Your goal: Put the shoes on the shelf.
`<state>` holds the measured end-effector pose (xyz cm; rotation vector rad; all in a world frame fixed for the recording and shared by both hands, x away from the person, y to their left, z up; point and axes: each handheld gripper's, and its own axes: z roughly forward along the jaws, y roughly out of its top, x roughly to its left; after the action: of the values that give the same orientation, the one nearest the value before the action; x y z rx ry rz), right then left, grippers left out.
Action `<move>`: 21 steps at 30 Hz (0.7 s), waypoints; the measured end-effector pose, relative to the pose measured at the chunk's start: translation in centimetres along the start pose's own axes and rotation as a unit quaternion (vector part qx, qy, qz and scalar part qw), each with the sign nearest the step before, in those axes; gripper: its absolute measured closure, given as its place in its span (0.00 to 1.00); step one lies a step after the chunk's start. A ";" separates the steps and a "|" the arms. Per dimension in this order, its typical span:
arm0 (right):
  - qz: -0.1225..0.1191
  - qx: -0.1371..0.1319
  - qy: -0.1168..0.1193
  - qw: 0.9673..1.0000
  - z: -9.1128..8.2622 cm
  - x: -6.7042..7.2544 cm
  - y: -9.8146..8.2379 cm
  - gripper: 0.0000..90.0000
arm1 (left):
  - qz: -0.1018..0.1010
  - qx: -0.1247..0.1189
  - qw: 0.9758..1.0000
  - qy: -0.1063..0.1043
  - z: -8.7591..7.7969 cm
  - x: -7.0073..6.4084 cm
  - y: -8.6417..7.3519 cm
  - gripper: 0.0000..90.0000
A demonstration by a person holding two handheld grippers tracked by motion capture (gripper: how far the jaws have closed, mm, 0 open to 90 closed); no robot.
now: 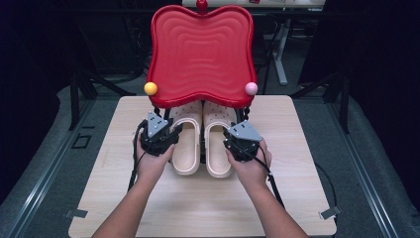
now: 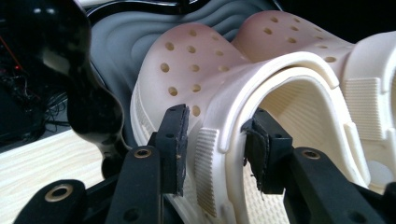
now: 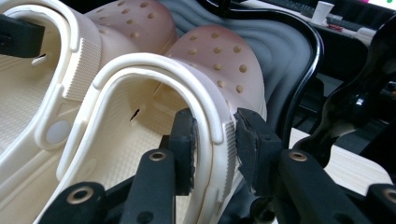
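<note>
We see the pair of cream perforated foam clogs on the pale wood tabletop, toes under the red wavy plastic tray; L claw & R claw each straddle an outer sidewall w/ jaws narrowed, prob. to lift both together.

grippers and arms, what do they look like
The left gripper and right gripper are black, each topped by a grey three-cornered plate and trailing a black cable. Their jaws carry worn black pads and brass-ringed holes. The forearms are bare, no sleeves.
</note>
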<state>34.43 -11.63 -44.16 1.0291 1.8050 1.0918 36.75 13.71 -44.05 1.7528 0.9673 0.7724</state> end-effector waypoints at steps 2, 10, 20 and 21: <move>-0.003 0.000 0.001 1.000 0.0 -0.1 -0.1 0.75 | 0.002 0.000 1.000 0.000 0.0 0.0 0.0 0.68; 0.002 0.001 0.012 1.000 -0.2 -0.3 -0.2 0.70 | -0.017 -0.004 1.000 -0.017 -0.1 0.3 0.0 0.63; -0.004 0.000 0.017 1.000 -0.4 -0.3 -0.5 0.66 | -0.014 -0.002 1.000 -0.017 -0.4 0.1 -0.1 0.56; -0.006 0.001 0.018 1.000 -0.5 -0.3 -0.5 0.66 | -0.015 -0.002 1.000 -0.016 -0.3 0.1 -0.2 0.56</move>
<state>34.01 -12.17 -44.40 1.0051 1.8387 1.1074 36.48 13.98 -44.08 1.7384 0.9677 0.7236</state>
